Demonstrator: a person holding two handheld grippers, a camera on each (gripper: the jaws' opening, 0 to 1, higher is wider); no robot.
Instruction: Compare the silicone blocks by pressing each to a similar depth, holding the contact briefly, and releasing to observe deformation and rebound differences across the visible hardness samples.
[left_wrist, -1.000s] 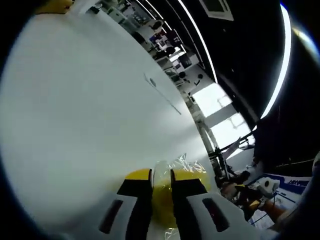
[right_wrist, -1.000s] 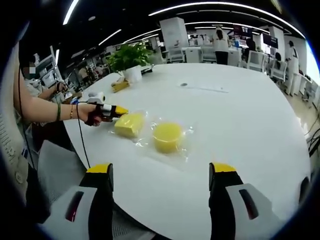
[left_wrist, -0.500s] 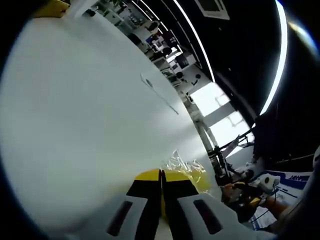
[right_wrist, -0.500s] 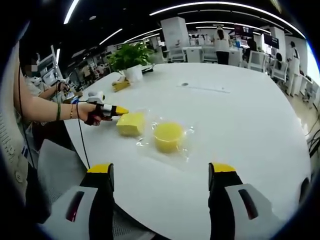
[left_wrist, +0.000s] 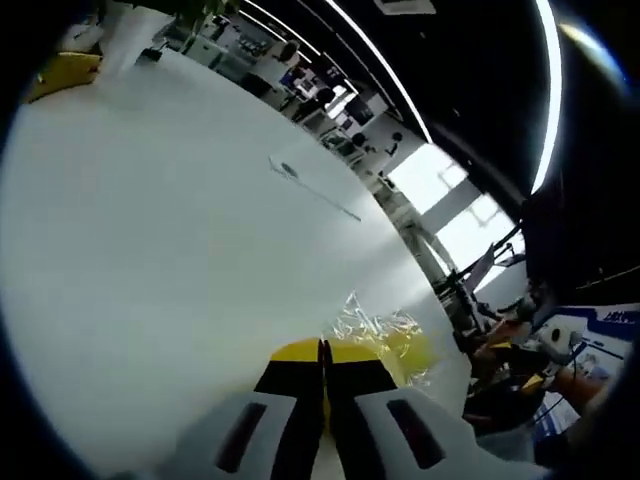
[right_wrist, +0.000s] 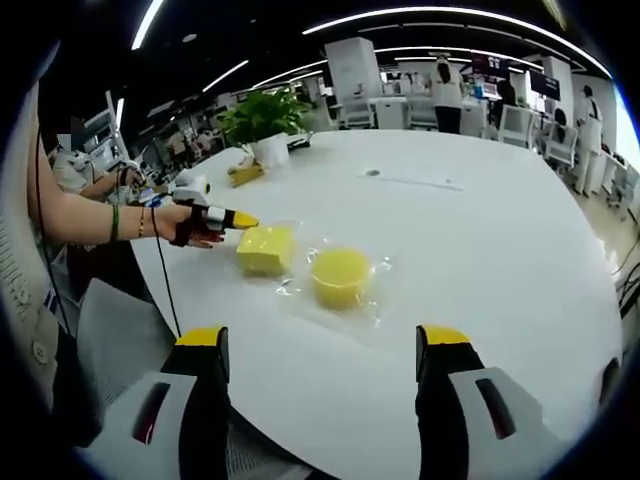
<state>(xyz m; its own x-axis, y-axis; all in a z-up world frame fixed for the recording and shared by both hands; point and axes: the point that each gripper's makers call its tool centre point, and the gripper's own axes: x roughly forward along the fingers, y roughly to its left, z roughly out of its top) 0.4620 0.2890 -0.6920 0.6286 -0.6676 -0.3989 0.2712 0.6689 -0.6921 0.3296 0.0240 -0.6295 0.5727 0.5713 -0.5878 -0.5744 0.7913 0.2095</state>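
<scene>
We see the square block (left_wrist: 385, 348) mostly hidden behind the left tool (left_wrist: 322, 352) tips; beyond the plant (right_wrist: 262, 112), people and desks are too small to tell.

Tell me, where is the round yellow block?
In the right gripper view, the round yellow block sits mid-table in clear wrap, just right of the square yellow block.

1. The left gripper (right_wrist: 243, 219), open around the square yellow block (right_wrist: 266, 248) a second ago, has been closed; in the left gripper view its jaws are now seen pressed together
2. The gripper has been drawn back slightly toward the table (right_wrist: 480, 240) edge, so its tips now lie just beside the block's near corner
</scene>
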